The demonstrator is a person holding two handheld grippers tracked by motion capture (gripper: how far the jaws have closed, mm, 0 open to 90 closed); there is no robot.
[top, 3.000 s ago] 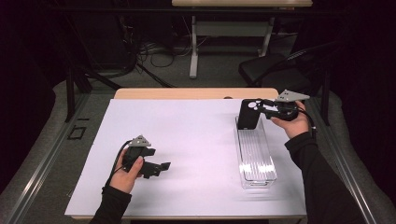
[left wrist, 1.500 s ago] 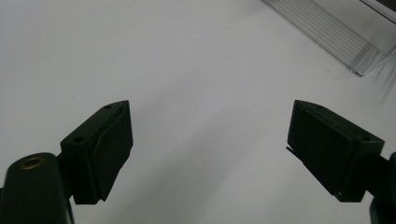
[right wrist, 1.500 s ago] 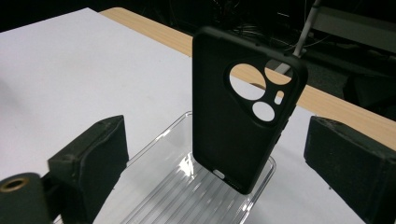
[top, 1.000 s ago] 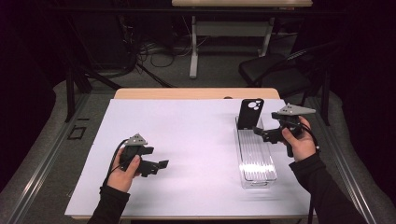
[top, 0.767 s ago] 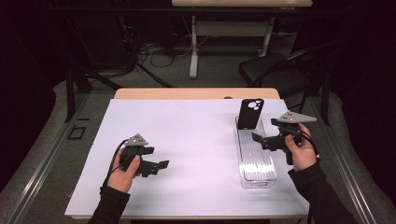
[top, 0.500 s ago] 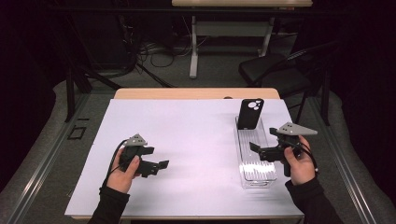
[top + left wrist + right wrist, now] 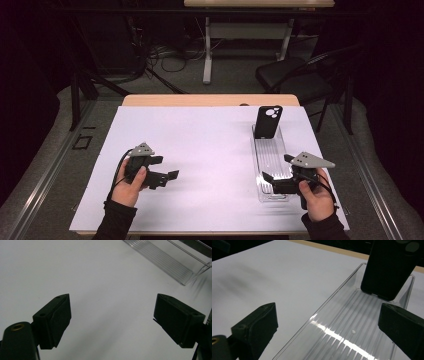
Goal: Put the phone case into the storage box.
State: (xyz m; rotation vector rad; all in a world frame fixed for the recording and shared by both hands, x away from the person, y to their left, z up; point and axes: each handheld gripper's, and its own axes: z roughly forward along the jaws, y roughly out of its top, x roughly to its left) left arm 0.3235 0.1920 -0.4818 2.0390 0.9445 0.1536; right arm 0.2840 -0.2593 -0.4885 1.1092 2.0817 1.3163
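Note:
A black phone (image 7: pixel 267 121) stands upright against the far end of a clear ribbed tray (image 7: pixel 270 150) on the right of the white table; its camera bumps face me. My right gripper (image 7: pixel 276 168) hovers open over the tray's near end, well short of the phone, with nothing between its jaws. In the right gripper view the tray (image 7: pixel 342 335) runs ahead to the phone (image 7: pixel 390 267), between the open gripper (image 7: pixel 327 315) jaws. My left gripper (image 7: pixel 165 169) rests open at the near left, empty. In its own view the left gripper (image 7: pixel 112 307) frames bare table.
A white sheet (image 7: pixel 200 145) covers the table, with a wooden edge (image 7: pixel 210 100) at the far side. The tray's corner (image 7: pixel 175 260) lies ahead of the left gripper. A dark chair (image 7: pixel 295 80) and floor cables (image 7: pixel 165 55) sit beyond the table.
My right gripper has drawn back from the phone along the tray toward the near edge and sunk a little. The phone stays standing in the tray. The left gripper has not moved.

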